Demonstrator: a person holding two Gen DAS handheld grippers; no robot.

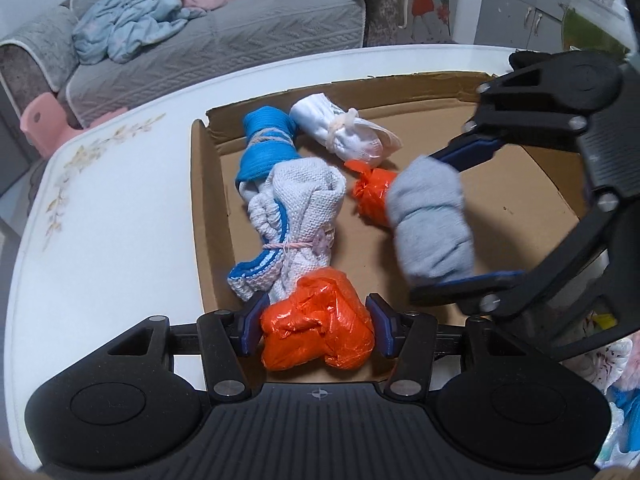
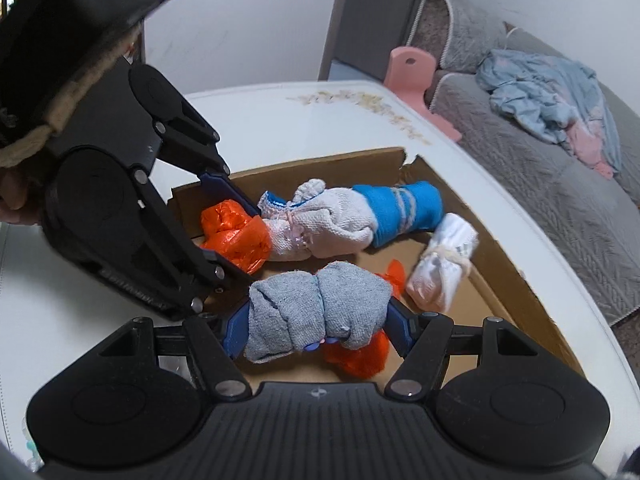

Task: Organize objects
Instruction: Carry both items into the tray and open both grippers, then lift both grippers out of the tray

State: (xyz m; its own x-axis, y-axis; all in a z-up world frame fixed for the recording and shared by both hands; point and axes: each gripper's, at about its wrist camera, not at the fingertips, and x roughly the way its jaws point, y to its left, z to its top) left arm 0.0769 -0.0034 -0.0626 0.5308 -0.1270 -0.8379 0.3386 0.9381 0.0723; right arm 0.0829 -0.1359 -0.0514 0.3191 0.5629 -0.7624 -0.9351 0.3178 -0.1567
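In the cardboard tray (image 1: 532, 184) I count five bundles. My left gripper (image 1: 316, 326) clamps one orange bag bundle (image 1: 316, 336) at the near edge; my right gripper (image 2: 318, 328) clamps one grey cloth roll (image 2: 316, 312) above a second orange bundle (image 1: 370, 196). One white-and-blue towel bundle (image 1: 288, 216) lies left, one white sock bundle (image 1: 344, 132) far.

Soft, even indoor light, faint shadows; fisheye bends the edges, and the grey bundle (image 1: 432, 220) is motion-blurred in the left view
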